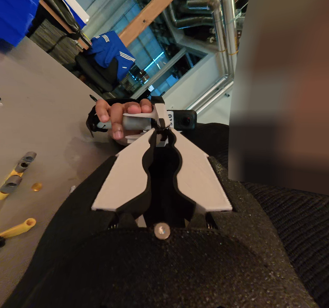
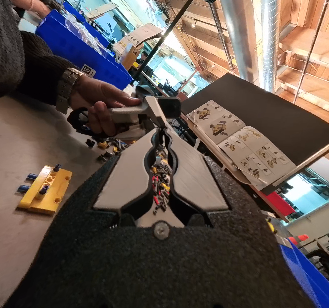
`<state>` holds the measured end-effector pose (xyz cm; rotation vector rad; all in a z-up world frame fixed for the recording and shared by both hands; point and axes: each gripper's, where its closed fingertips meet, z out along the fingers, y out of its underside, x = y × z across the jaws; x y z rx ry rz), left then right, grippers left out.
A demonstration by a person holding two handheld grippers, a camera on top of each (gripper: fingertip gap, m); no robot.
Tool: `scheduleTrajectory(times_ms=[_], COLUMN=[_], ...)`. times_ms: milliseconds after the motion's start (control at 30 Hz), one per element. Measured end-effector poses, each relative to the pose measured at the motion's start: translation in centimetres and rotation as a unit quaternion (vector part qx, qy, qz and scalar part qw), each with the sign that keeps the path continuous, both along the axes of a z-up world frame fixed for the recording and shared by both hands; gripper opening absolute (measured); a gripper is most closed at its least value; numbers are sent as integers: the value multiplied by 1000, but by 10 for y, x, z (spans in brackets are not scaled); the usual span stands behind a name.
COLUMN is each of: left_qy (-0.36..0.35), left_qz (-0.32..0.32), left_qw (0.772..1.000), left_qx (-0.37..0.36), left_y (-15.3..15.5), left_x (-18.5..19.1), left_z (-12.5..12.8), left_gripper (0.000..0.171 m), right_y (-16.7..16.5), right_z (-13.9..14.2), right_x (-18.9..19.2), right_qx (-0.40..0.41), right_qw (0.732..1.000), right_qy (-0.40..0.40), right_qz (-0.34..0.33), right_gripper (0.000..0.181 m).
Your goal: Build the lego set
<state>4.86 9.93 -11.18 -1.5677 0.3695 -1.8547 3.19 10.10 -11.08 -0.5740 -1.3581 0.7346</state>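
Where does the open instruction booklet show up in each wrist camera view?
Left wrist view: not in it.
Right wrist view: the instruction booklet lies right of centre, open on the dark sloped stand.
Shared landmark: the grey table, at the left in both.
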Motion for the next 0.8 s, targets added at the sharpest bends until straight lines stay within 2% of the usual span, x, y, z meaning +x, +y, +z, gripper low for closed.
scheduleTrajectory(times_ms=[200, 267, 433, 500, 567, 667, 800], left_qy=[4, 9, 17, 17, 18, 50, 47], left_qz=[23, 19, 24, 26, 25, 40, 43], left_qw=[1000, 1000, 1000, 999, 1000, 998, 998], left_qx=[-6, -2, -2, -6, -2, 16, 14], left_y=[8, 6, 7, 7, 6, 7, 7], left_x=[-5, -4, -5, -5, -6, -6, -6], left_z=[-5, -6, -7, -8, -7, -10, -10], left_gripper=[13, 5, 5, 10, 2, 1, 2], right_y=[4, 3, 5, 6, 6, 7, 15], right_z=[-6, -9, -7, -6, -7, -8, 2], right_x=[2, 0, 1, 1, 1, 1, 7], right_qx=[0, 10, 0, -2, -4, -15, -29], right_qw=[1000, 1000, 1000, 1000, 1000, 1000, 998], right_qy=[-14, -18, -17, -12, -15, -16, 37], right_qz=[-7, -14, -14, -14, -14, -15, -48], right_gripper=[4, 4, 4, 4, 4, 4, 19])
